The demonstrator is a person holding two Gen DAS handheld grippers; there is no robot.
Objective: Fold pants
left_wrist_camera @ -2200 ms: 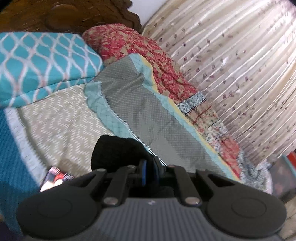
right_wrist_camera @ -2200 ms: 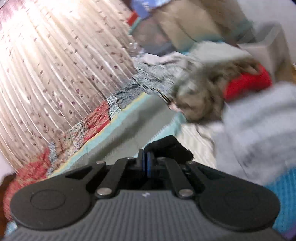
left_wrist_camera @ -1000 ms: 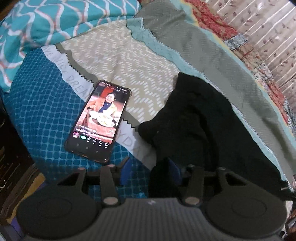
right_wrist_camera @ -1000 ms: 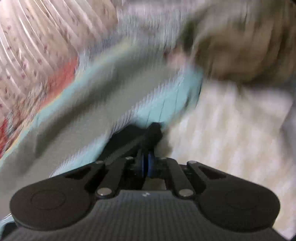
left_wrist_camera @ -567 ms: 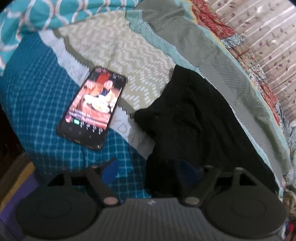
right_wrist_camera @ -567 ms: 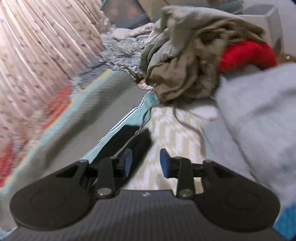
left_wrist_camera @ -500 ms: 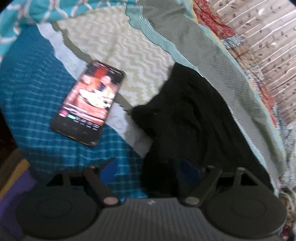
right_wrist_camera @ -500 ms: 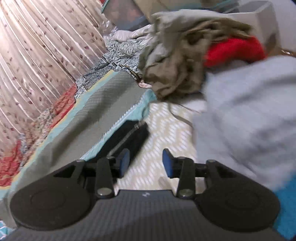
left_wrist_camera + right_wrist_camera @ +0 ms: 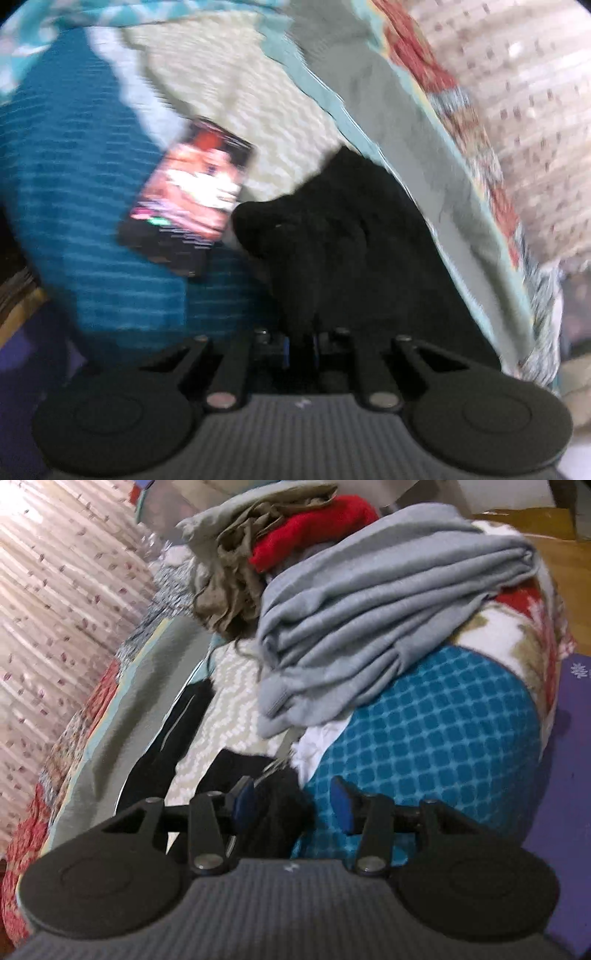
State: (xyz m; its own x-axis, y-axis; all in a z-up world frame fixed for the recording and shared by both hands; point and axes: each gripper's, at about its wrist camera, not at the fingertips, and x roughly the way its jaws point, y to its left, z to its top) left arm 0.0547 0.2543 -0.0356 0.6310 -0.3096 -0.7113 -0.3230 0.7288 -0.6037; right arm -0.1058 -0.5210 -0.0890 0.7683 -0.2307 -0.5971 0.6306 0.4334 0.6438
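Black pants (image 9: pixel 354 236) lie in a rumpled heap on the patterned bedspread (image 9: pixel 85 206). In the left wrist view my left gripper (image 9: pixel 301 349) is shut on a fold of the pants at their near edge. In the right wrist view the pants (image 9: pixel 173 731) stretch away as a long black strip, with a bunched end between the fingers. My right gripper (image 9: pixel 291 803) is open, its blue pads on either side of that bunched black cloth.
A lit phone (image 9: pixel 192 195) lies on the bed just left of the pants. A grey garment (image 9: pixel 369 624), olive cloth (image 9: pixel 236 579) and a red item (image 9: pixel 314 531) are piled ahead of the right gripper. A curtain (image 9: pixel 55 590) hangs along the far side.
My left gripper has closed from open onto the near fold of the pants. My right gripper has stayed open and moved back over the bunched end of the pants.
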